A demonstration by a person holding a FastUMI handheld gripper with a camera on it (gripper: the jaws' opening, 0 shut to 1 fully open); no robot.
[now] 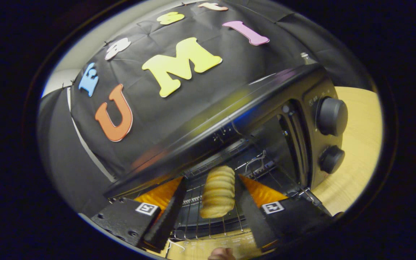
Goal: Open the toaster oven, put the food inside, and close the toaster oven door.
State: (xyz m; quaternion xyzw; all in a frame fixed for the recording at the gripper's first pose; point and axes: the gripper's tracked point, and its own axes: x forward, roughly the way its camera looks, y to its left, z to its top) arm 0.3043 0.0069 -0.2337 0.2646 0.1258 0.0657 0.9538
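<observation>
1. Toaster oven (251,119) found open; cavity exposed, door presumably dropped forward out of the way so the food can pass in. Door itself not clearly made out.
2. Ridged bread roll (218,192) lying lengthwise on the wire rack (200,220) inside the cavity, set between the two fingers and just ahead of them. Resting on the rack wires, judged so from its level seat.
3. Gripper (213,202) spread wide: a clear gap on each side of the roll, neither finger pressing on it. Judged released, roll left to the rack.
4. Fingers reaching in under the top edge of the oven, hence the tilted view; entry angled to clear the housing.
5. Two control knobs (332,116) on the right panel, well apart from the fingers; untouched by the tongs.
6. Fingertip of a person (221,254) visible just below the rack front; purpose cannot be told.
7. Oven standing on a pale wooden table (359,144).
8. Remaining, by judgement: withdraw straight back without snagging the roll, then close the door.
</observation>
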